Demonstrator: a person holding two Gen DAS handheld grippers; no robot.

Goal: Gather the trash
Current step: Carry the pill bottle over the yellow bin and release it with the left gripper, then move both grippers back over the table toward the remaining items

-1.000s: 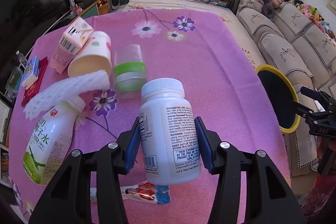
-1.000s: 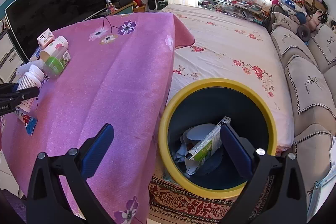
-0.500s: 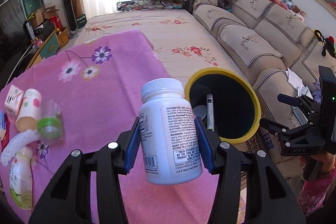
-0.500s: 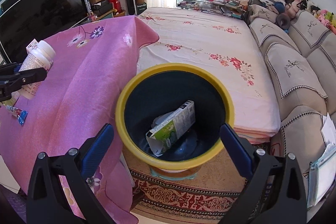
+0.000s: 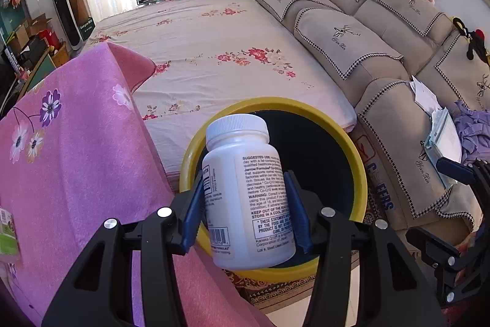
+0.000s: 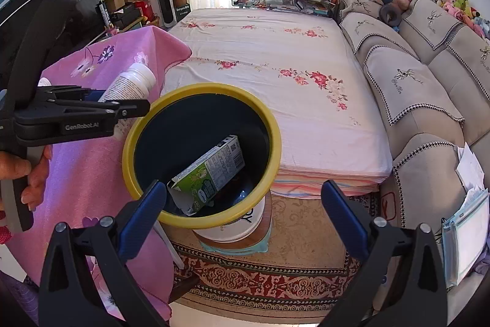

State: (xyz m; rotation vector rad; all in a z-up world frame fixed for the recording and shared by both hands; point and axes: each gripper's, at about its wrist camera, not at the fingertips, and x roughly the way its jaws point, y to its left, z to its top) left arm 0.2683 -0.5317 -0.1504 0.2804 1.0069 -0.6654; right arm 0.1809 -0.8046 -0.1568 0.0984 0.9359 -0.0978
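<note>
A white pill bottle (image 5: 245, 192) with a screw cap is clamped between the blue pads of my left gripper (image 5: 243, 204), hanging over the near rim of the yellow-rimmed dark bin (image 5: 361, 183). The right wrist view shows the same bottle (image 6: 130, 86) at the bin's (image 6: 275, 149) left edge, held by the left gripper (image 6: 128, 108) with a hand on its handle. A green and white carton (image 6: 211, 172) lies inside the bin. My right gripper (image 6: 242, 213) stands open and empty above the bin's near side.
A pink flowered cloth (image 5: 76, 149) covers the table left of the bin. Behind the bin lies a bed with a floral sheet (image 5: 214, 51); a beige sofa (image 5: 382, 51) runs along the right. A patterned rug (image 6: 260, 275) lies under the bin.
My left gripper carried the bottle rightward, off the pink table to above the bin. The right gripper also shifted, so the bin now sits further left in its view.
</note>
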